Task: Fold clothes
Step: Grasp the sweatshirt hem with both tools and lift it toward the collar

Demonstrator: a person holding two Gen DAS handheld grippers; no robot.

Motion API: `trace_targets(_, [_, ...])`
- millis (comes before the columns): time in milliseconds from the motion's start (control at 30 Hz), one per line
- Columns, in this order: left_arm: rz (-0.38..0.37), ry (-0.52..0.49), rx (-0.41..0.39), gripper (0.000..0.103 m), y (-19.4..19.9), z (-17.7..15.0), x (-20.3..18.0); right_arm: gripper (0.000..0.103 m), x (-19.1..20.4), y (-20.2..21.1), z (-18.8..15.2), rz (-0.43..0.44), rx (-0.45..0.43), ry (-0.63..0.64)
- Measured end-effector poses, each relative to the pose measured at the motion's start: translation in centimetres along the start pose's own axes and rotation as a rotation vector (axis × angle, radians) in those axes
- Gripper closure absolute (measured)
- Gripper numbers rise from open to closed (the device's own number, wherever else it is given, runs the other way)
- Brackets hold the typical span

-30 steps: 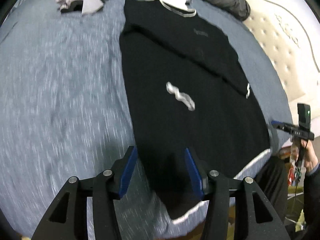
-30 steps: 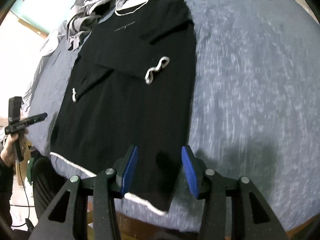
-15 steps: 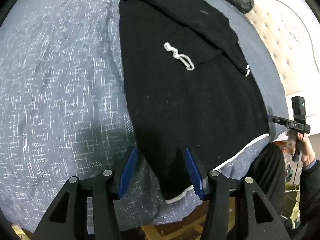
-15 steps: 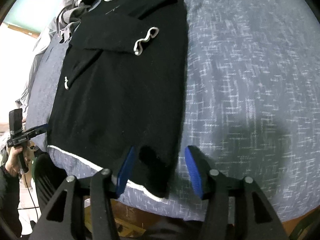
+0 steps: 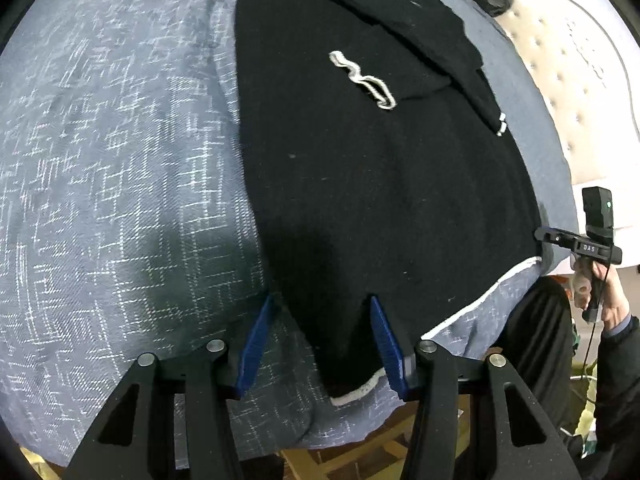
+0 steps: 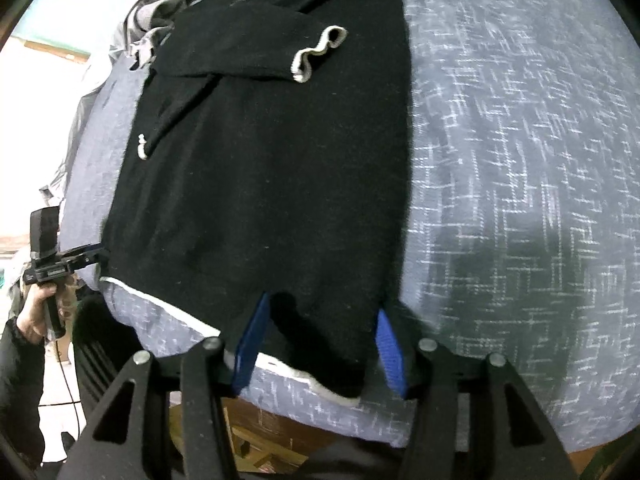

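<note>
Left gripper (image 5: 320, 304) pitched steeply down, jaws closing, blue pads not yet pressing. Right gripper (image 6: 322, 304) likewise, jaws closing.

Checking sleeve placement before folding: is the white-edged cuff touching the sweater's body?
Touching. In the right wrist view the cuff lies flat on the sweater front, no gap.

We see bare blue bedspread (image 5: 120, 184) left of the black sweater (image 5: 380, 184) and again on its right (image 6: 520, 168): open passage both sides. A heap of grey clothes (image 6: 152, 28) crowds the collar end; the tufted headboard (image 5: 576, 92) closes one flank.
</note>
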State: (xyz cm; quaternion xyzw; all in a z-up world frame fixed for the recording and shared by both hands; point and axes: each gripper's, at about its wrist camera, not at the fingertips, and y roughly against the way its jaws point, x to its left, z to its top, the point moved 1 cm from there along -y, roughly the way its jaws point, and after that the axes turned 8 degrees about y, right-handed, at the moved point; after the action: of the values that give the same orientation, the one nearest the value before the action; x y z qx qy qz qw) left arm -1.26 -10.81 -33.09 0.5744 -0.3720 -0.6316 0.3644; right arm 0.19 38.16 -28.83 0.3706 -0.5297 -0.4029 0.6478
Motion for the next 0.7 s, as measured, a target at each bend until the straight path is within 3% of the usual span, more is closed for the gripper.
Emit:
trace_targets(133, [0.008,-0.021,-0.008,0.069,0.1,-0.4,-0.5,0.083,0.6,0.0,0.0,-0.006,-0.008,0.025])
trace_targets(233, [0.009,-0.028,-0.016,0.083,0.4,-0.7,-0.5,0.090,0.8,0.3,0.0,-0.005,-0.024,0.035])
trace_targets(433, [0.036,-0.126,-0.050,0.096,2.4,-1.4,-2.1,0.094,2.3,2.4,0.7,0.006,-0.078,0.070])
trace_targets(700, [0.018,-0.216,-0.119,0.097,5.9,-0.3,-4.6,0.095,4.9,5.6,1.2,0.006,-0.158,0.125])
